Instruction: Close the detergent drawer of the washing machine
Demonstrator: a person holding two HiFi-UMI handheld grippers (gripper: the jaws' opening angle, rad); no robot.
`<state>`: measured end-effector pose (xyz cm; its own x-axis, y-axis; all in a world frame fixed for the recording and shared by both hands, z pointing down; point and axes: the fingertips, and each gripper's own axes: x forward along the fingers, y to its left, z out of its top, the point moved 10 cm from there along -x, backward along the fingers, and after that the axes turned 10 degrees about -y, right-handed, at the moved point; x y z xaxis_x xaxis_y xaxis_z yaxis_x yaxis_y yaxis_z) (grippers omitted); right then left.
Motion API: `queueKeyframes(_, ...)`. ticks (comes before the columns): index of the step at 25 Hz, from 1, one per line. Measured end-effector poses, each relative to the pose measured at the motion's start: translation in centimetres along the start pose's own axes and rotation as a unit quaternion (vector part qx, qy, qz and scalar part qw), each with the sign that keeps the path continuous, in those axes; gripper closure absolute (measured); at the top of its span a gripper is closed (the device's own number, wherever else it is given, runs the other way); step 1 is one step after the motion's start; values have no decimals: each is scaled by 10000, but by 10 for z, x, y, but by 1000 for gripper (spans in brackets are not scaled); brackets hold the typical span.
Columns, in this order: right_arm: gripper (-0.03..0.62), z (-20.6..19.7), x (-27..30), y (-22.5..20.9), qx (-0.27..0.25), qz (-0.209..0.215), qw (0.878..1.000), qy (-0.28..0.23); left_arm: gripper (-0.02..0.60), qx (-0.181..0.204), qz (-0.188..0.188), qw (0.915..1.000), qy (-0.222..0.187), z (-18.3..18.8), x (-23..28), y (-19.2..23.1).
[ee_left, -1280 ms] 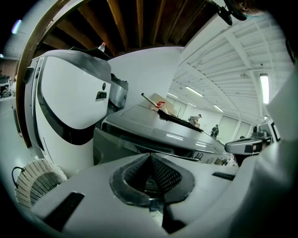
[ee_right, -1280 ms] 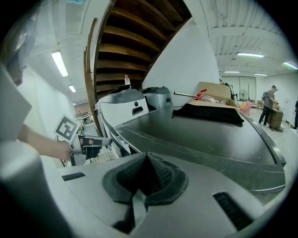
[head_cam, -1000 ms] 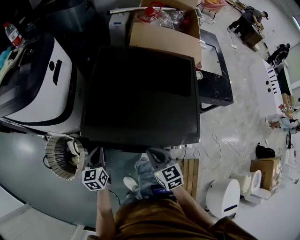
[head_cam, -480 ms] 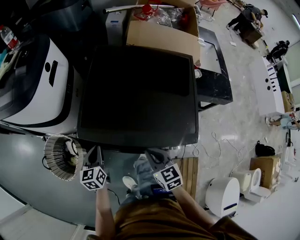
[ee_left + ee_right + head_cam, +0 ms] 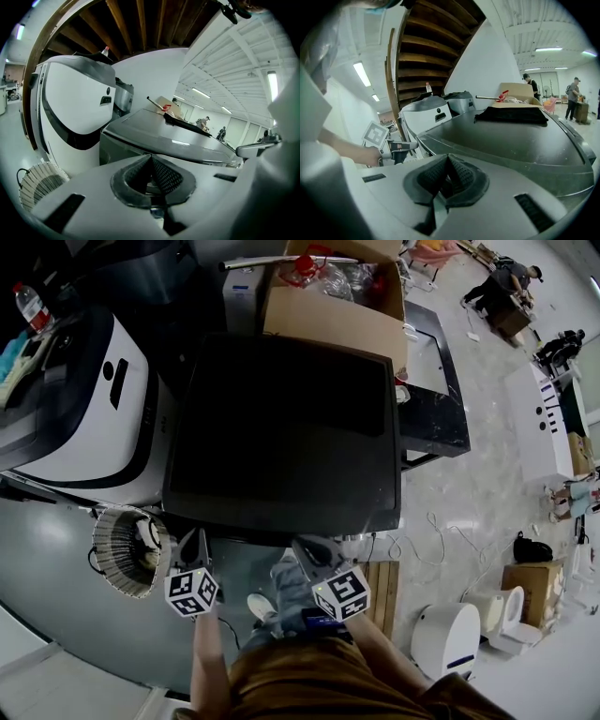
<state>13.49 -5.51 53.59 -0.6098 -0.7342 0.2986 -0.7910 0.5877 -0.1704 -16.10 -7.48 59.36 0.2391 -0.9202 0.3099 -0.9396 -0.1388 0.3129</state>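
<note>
A: Claws first, quick.
B: The left claw (image 5: pixel 193 540) and right claw (image 5: pixel 306 546) hang low near the person's knees, just short of the washing machine (image 5: pixel 281 427) front edge. In each claw's own view the pads are pressed together with nothing between them.
A: Why closed?
B: My guess is that closing a drawer is a push, so a closed tip works as a blunt poker. No grasp needed.
A: Where's the detergent drawer?
B: Not visible. It's presumably on the front panel, which the dark lid overhangs in the head view. The left gripper view catches only a grey strip of that front, too dim to tell open from closed.
A: So why so low?
B: Probably lining up with that front face.
A: Behind?
B: A cardboard box (image 5: pixel 328 320) at the machine's back edge, and a white appliance (image 5: pixel 84 418) just beside it, at the head view's left.
</note>
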Motion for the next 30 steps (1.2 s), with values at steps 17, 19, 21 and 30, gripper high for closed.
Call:
queueKeyframes(17,582,13,-23,49,-620,54,9979,-174,557,399,-487,9972,-393,31,-57,-22)
queueKeyframes(19,582,14,-30,53,-606,-16,9979,-248,557,431,-528,9966,-469,34,-66,-25)
queueKeyframes(21,582,15,-36,57,-618,-72,9976,-316,557,464,-555,9959,-545,37,-75,-26)
queueKeyframes(30,582,27,-56,76,-727,-320,9946,-672,557,621,-706,9910,-954,57,-111,-34)
